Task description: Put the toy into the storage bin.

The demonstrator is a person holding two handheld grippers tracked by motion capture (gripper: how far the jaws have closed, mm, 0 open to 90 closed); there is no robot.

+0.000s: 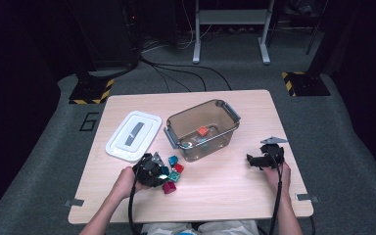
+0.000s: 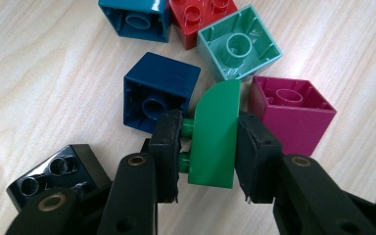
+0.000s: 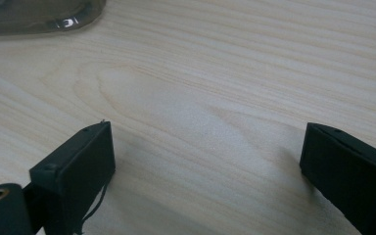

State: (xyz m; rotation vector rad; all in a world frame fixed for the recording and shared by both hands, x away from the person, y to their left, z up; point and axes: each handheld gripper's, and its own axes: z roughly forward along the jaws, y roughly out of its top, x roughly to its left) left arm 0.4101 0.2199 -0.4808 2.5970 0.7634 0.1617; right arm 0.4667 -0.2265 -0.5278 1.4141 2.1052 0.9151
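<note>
Left gripper (image 2: 208,147) is clenched on a green curved brick (image 2: 215,134): one pad bears on its two studs, the other on its flat back, so the brick stands on edge between the jaws with its long axis running away from the camera, rounded end farthest out. It sits low over the table (image 1: 225,196) amid the loose pile, with a dark blue brick (image 2: 159,90) just beside it on one flank and a magenta brick (image 2: 293,115) on the other, a mint brick (image 2: 239,45) beyond its tip and a black brick (image 2: 54,171) close to the jaw arm. In the high view that left gripper (image 1: 152,170) is at the near left of the table, and the clear bin (image 1: 203,128), which already holds an orange brick (image 1: 202,131), lies ahead of it and to its right, with the white lid (image 1: 133,134) lying flat to the bin's left. The carry I would expect therefore runs forward and rightward, up over the bin's near wall, and the brick has to lift clear of its neighbours first. Right gripper (image 1: 263,157) rests released with its jaws wide apart over bare wood, to the right of the bin and well apart from the pile, so the left hand is much the nearer to the bricks.
</note>
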